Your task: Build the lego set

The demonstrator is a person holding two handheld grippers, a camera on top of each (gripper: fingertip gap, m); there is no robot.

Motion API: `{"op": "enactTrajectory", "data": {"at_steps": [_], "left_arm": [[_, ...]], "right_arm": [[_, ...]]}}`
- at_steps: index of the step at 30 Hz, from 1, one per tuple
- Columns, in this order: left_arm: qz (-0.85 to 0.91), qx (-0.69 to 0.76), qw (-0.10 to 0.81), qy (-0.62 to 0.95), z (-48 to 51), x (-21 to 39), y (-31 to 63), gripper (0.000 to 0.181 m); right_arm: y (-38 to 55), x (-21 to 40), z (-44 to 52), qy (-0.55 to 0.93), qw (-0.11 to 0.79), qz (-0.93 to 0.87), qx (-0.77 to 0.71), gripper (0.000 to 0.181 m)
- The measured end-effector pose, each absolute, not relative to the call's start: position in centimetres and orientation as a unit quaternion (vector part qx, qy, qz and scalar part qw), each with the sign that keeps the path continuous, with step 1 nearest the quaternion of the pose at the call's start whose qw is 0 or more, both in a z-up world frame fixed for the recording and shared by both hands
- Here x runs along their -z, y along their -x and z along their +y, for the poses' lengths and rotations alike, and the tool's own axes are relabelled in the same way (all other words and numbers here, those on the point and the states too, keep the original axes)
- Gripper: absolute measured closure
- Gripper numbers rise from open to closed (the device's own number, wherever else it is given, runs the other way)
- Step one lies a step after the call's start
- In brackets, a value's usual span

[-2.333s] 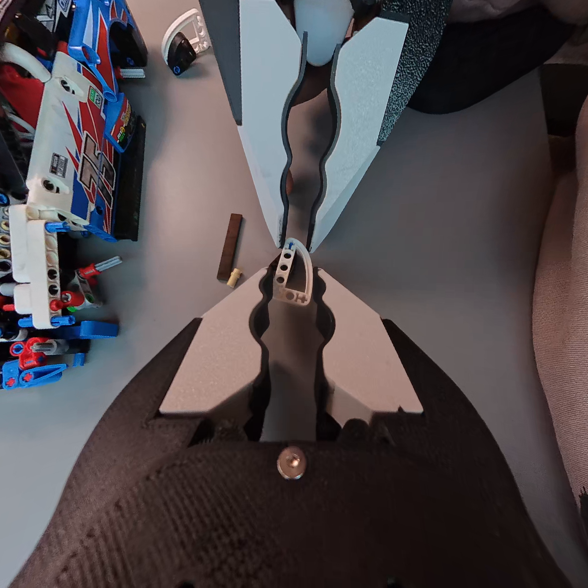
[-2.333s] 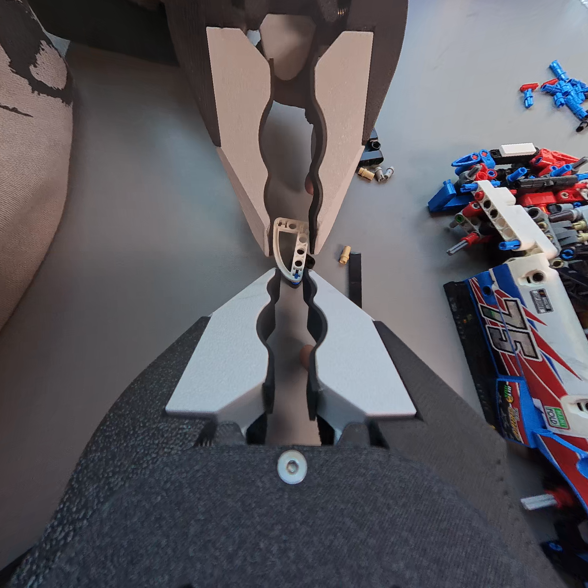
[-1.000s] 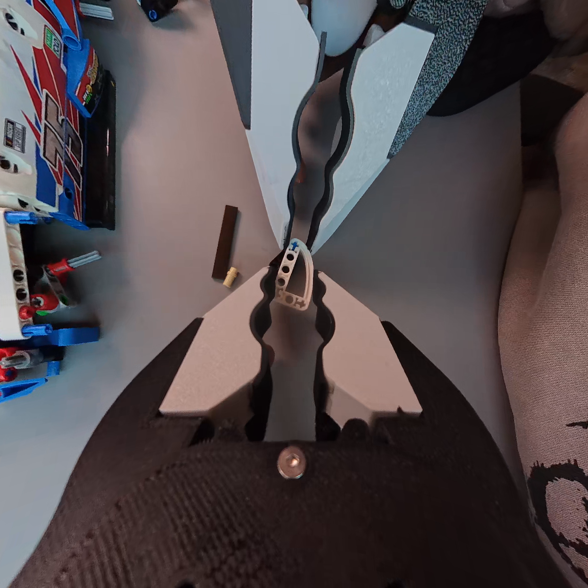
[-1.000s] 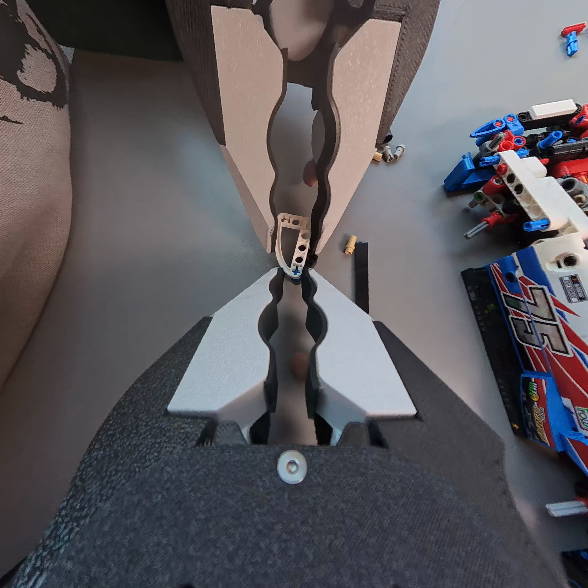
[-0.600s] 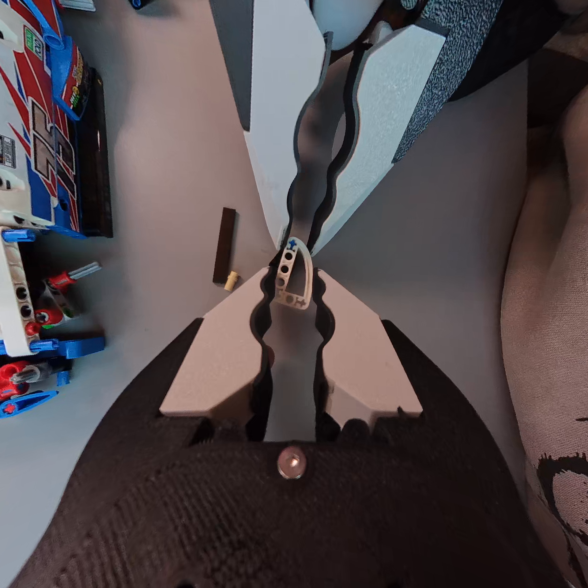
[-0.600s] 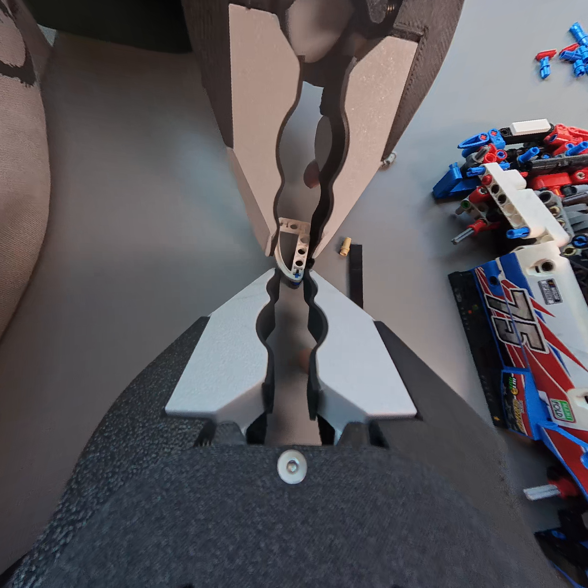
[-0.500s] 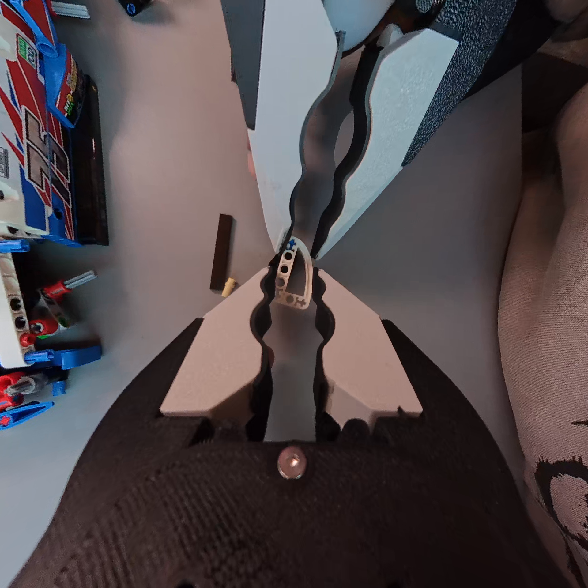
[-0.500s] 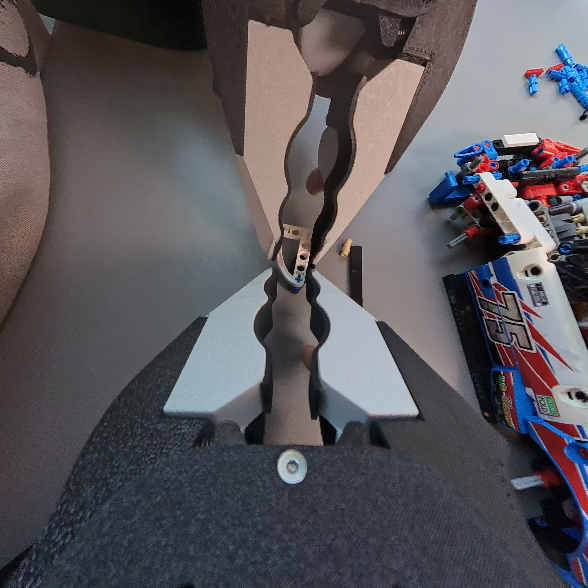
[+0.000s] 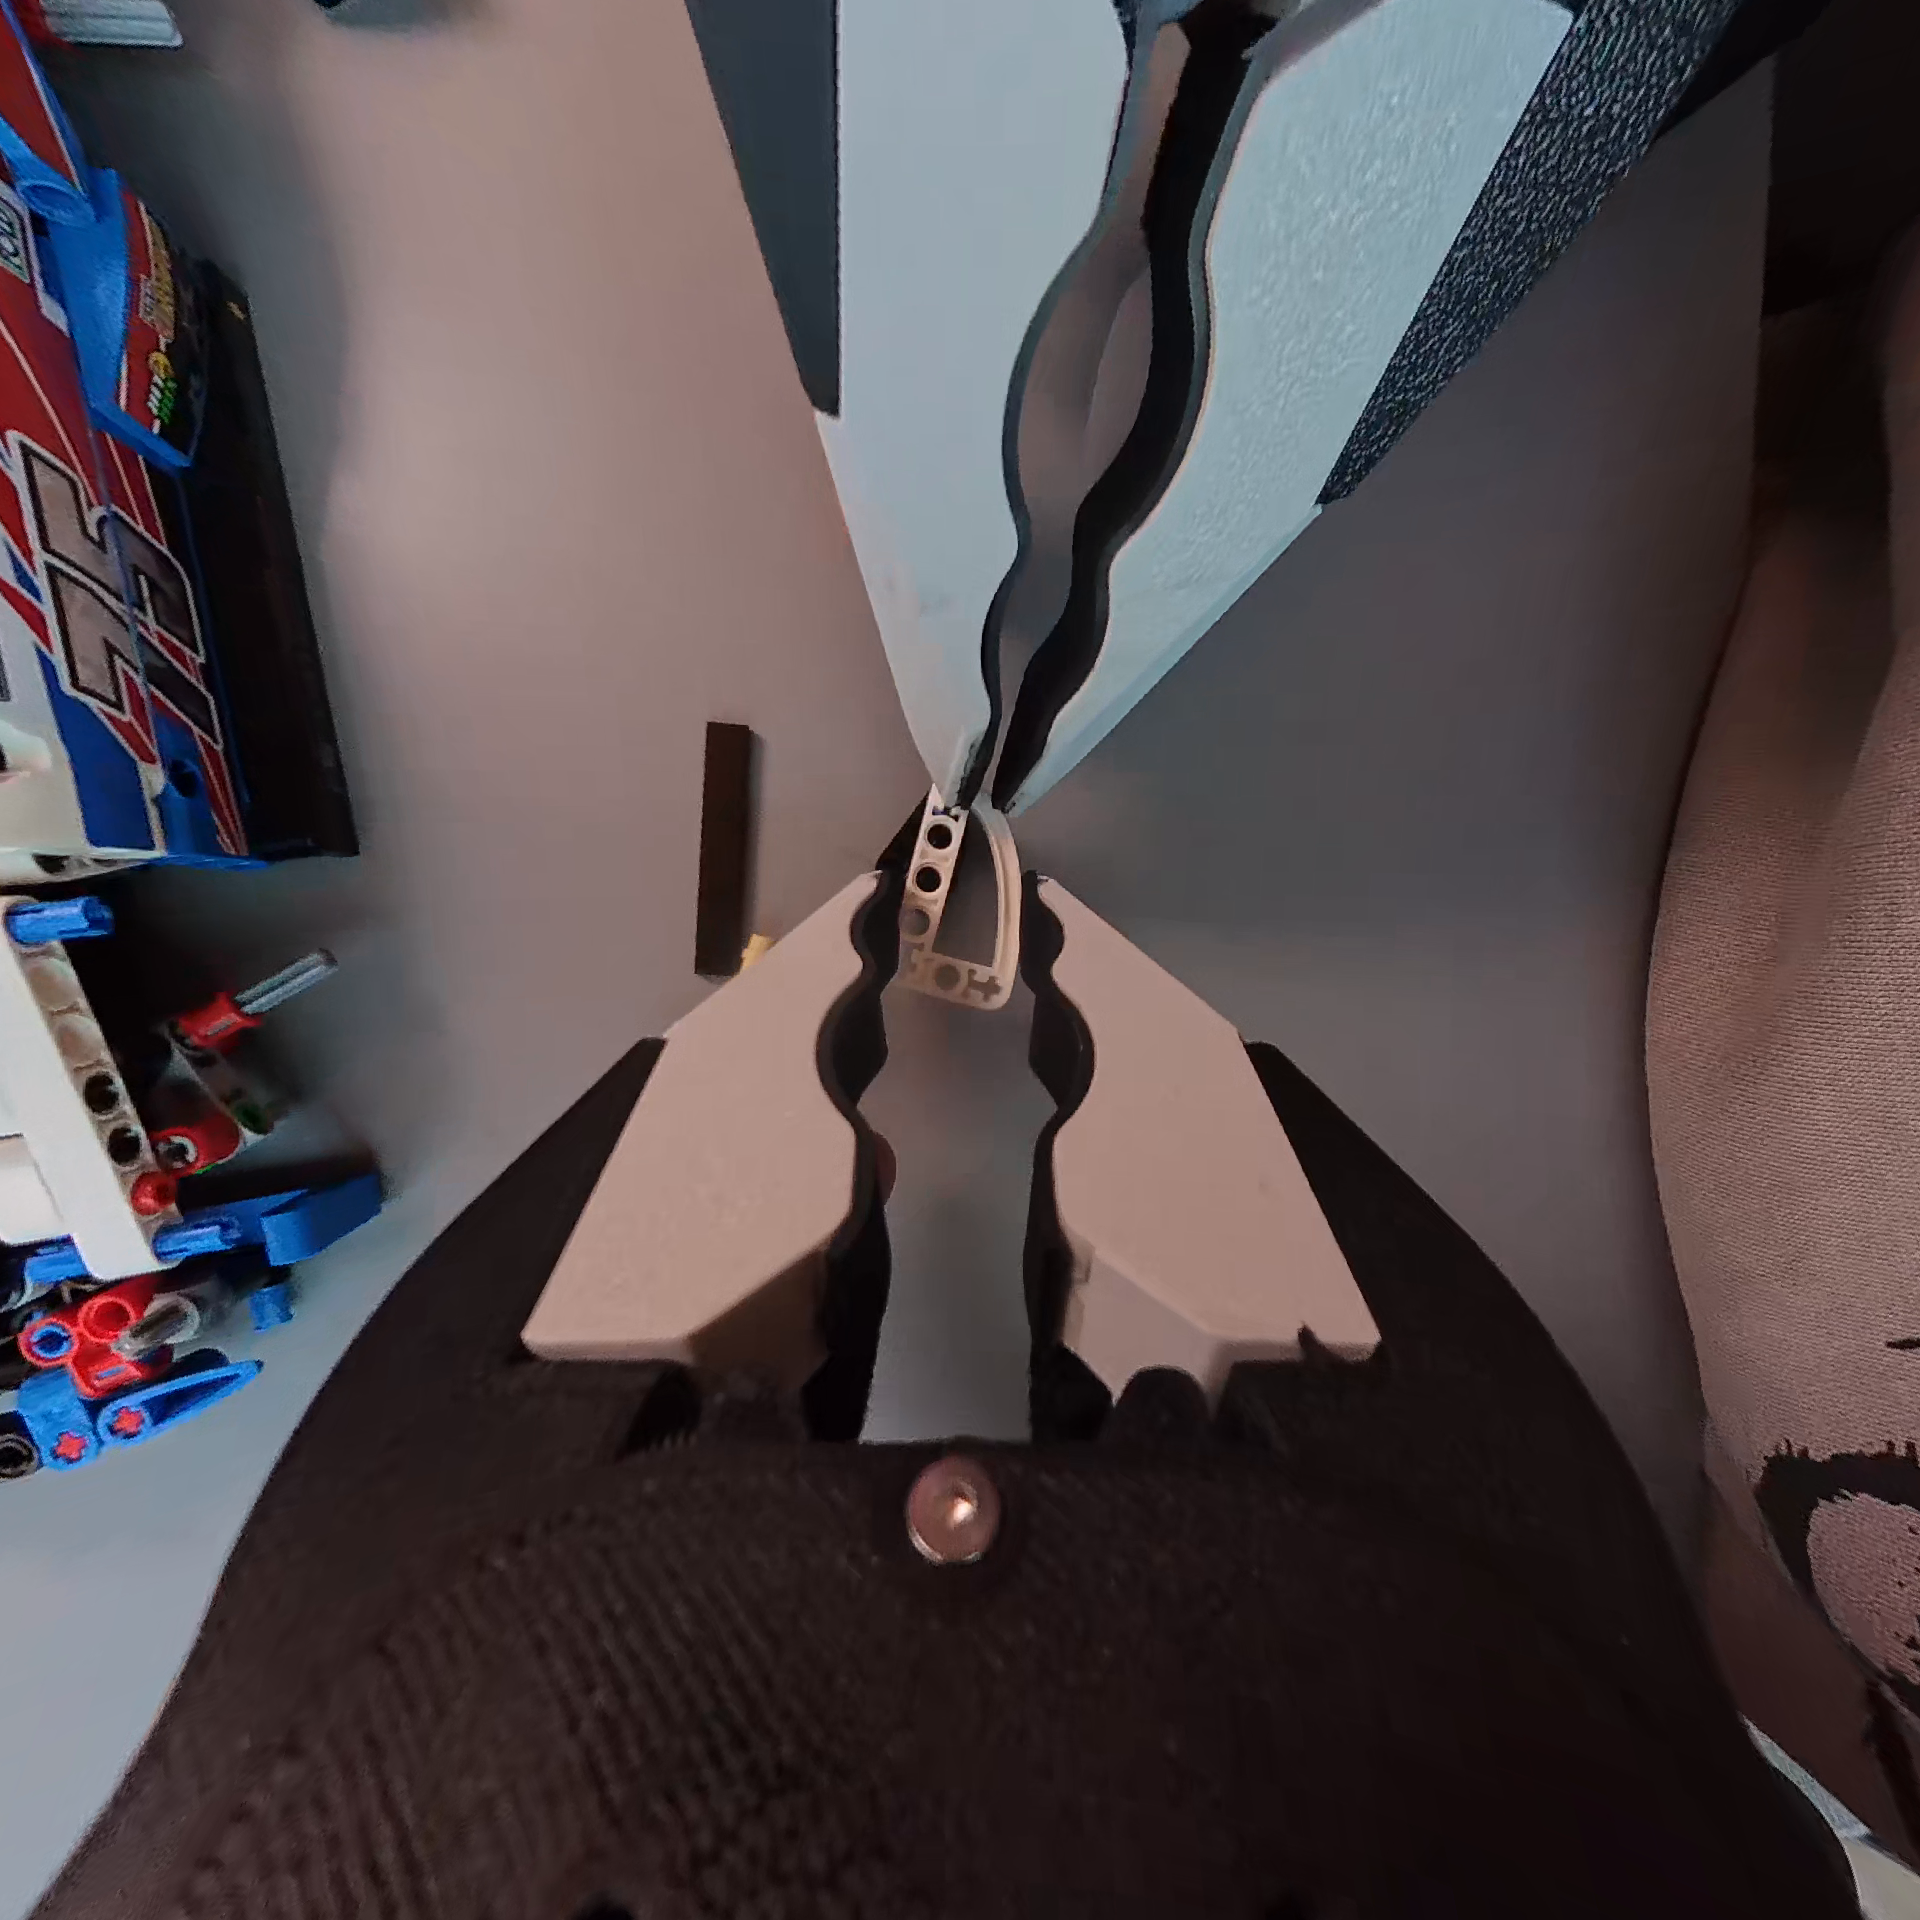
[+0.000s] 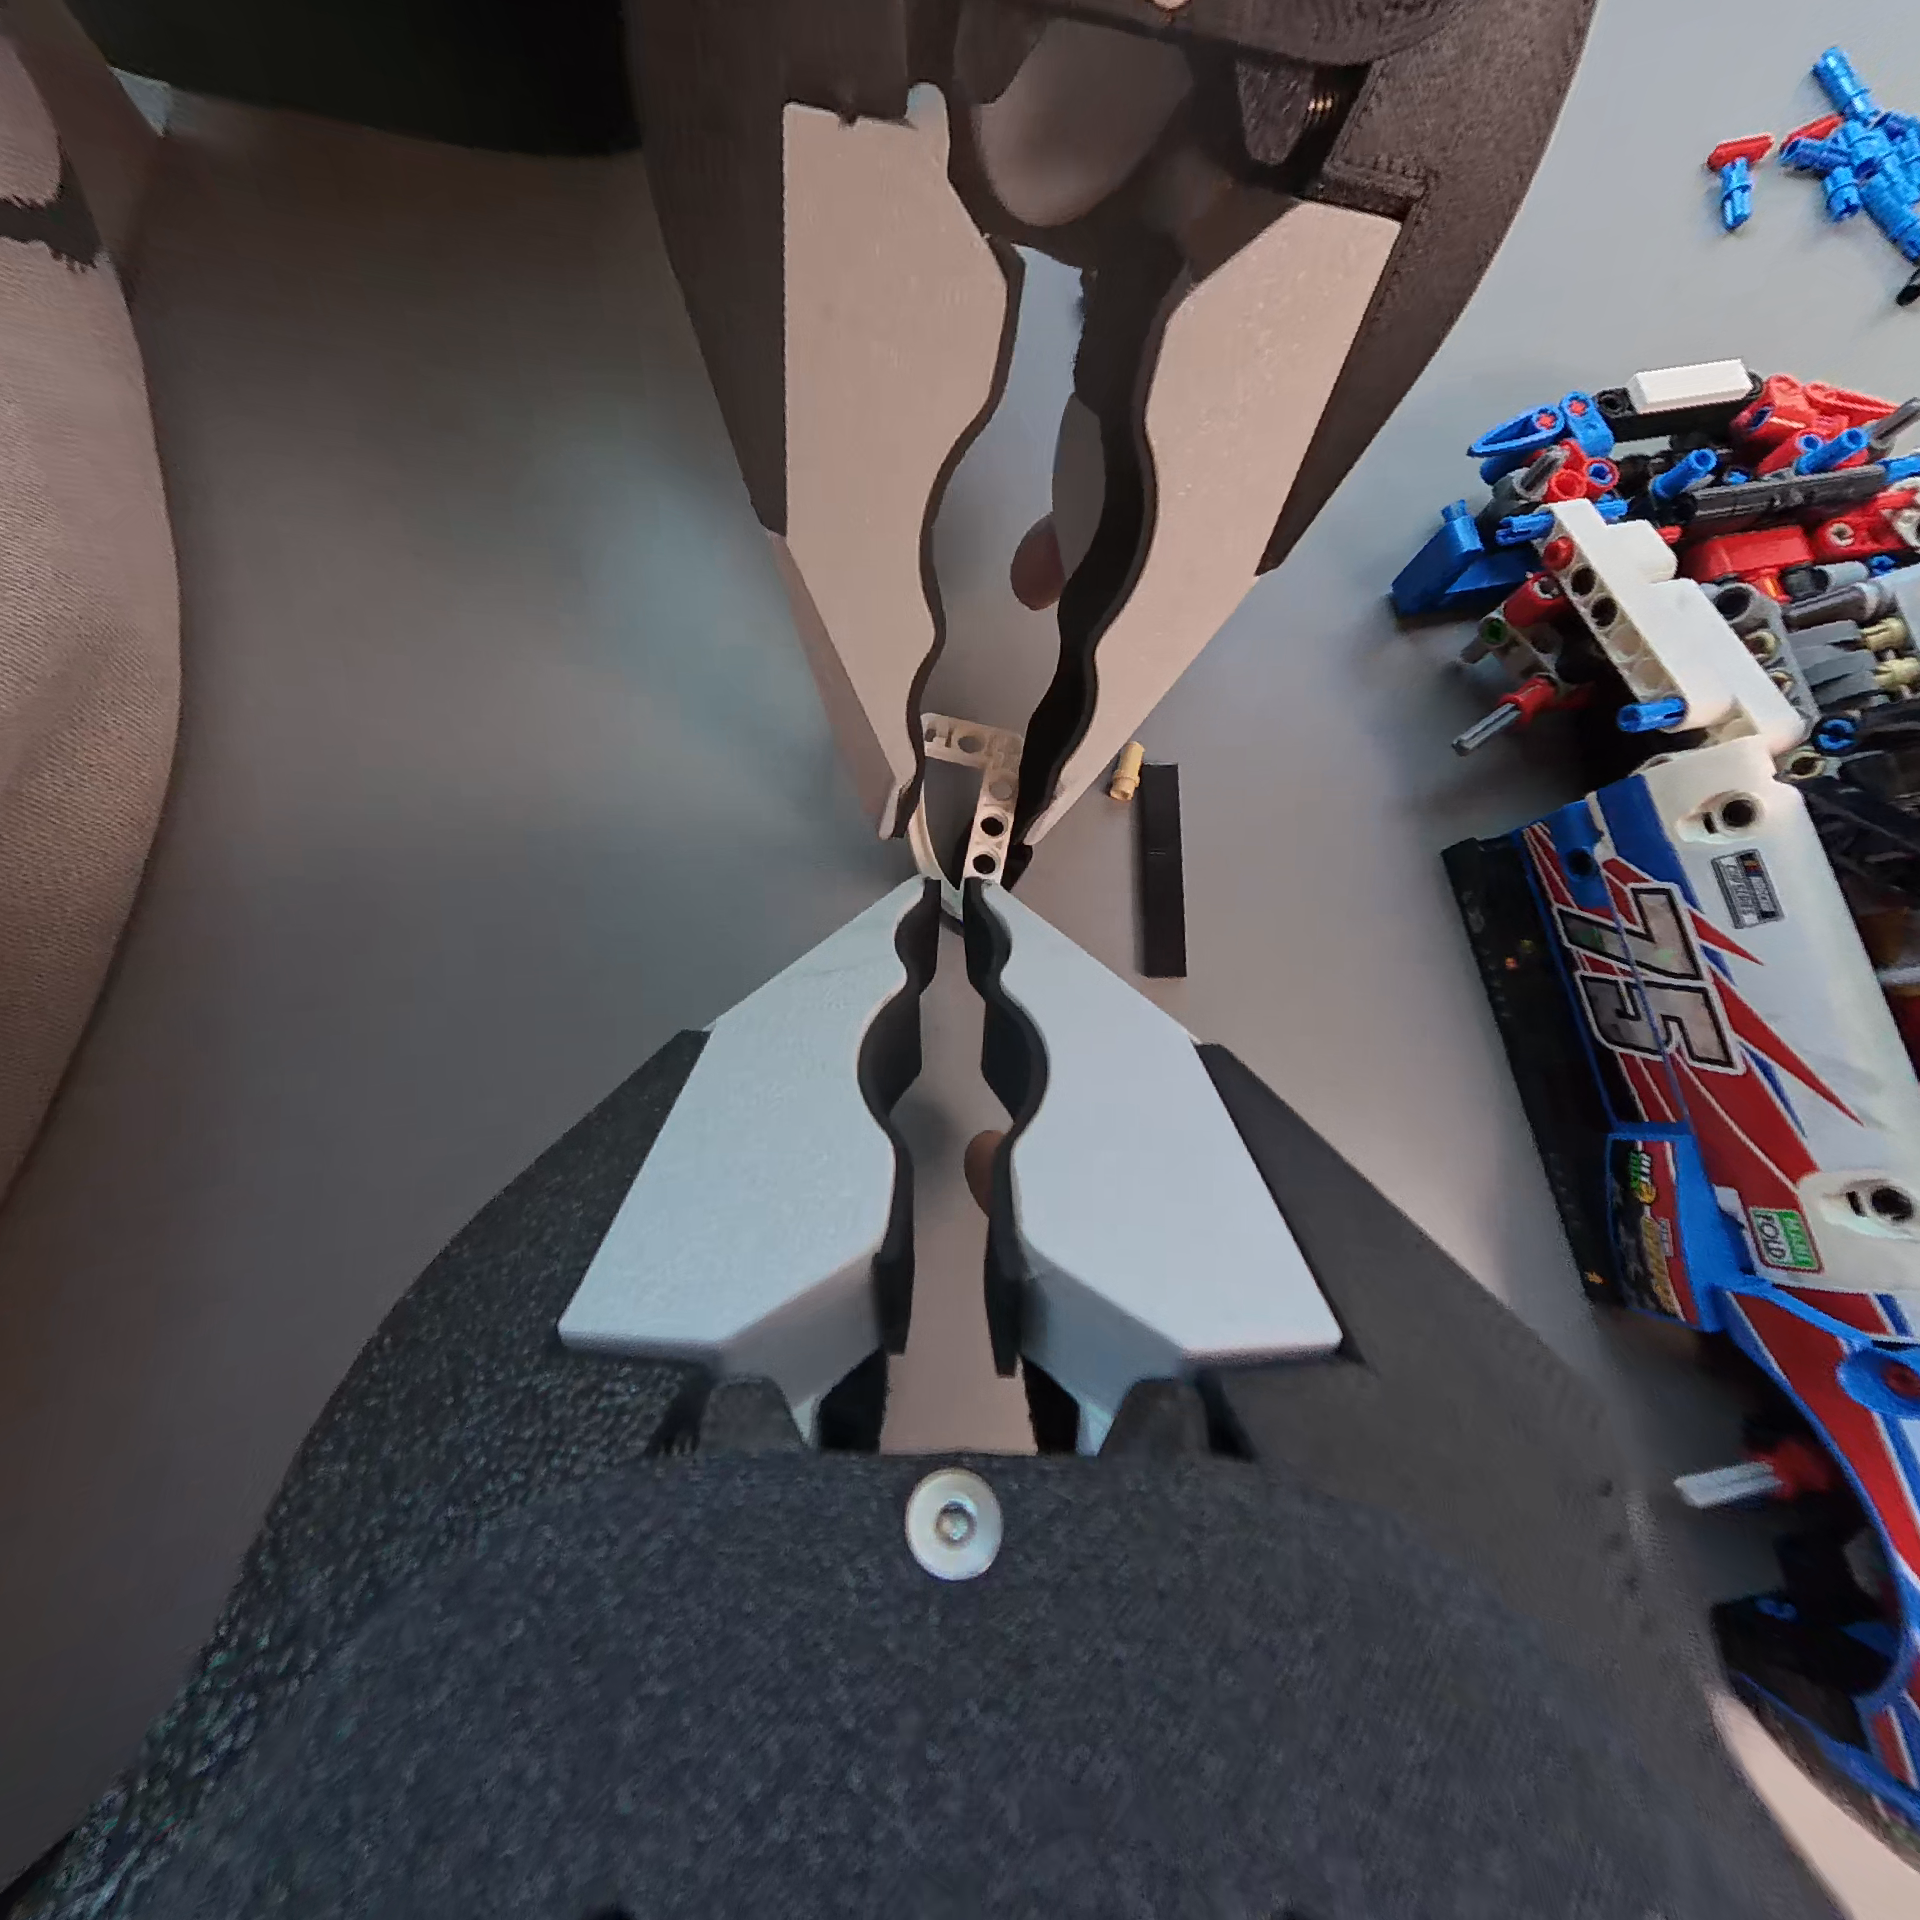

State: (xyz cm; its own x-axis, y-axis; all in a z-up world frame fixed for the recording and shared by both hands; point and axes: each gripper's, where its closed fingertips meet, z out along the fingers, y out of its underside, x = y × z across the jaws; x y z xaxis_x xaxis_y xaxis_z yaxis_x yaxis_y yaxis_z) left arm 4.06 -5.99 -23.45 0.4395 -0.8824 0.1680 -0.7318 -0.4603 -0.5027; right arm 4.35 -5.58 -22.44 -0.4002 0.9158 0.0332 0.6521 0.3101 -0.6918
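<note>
- While both grippers meet nose to nose over the grey desk [image 10: 436, 582], there's exactly one piece between them: a small white curved lego panel [image 9: 954, 914] with pin holes down its straight edge.
- Left gripper [image 9: 956, 883]: jaws only a little apart, just wide enough to clamp the wide end of that panel between its tips. The panel is up off the desk, narrow end pointing away.
- Right gripper [image 10: 951, 888]: tips almost together, only a thin slit between them, and they sit right at the panel's narrow tip [image 10: 982, 821]. Looks pinched on that tip from the left wrist view, but honestly the contact point is tiny.
- One thin black flat strip [image 10: 1162, 871] lies on the desk just beside the gripper tips, and one small tan pin [image 10: 1125, 770] sits at its end.
- One big half-built car model [image 10: 1704, 935], white with red and blue striping, sits off to the side on the desk, well apart from the grippers. Its open frame end [image 9: 73, 1091] is full of red, blue and grey pins.
- One little heap of loose blue and red pins [image 10: 1839, 156] in the far corner; too small to count.
- Beige cloth [image 9: 1797, 935] along the desk's other edge.
</note>
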Motion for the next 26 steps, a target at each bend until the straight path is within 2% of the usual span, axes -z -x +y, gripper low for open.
{"op": "enactTrajectory", "data": {"at_steps": [1,12,26], "left_arm": [[0.488,0.207,0.178,0.829,-5.95,23.45,-4.07,0.16],[0.507,0.205,0.149,0.824,-5.84,23.5,-3.95,0.16],[0.545,0.19,0.088,0.812,-5.82,23.52,-3.83,0.161]], "right_arm": [[-4.36,22.44,-5.54,0.51,0.213,-0.775,-0.308,0.18],[-4.47,22.54,-5.55,0.586,0.122,-0.704,-0.384,0.181],[-4.49,22.46,-5.62,0.597,0.07,-0.674,-0.43,0.181]]}}
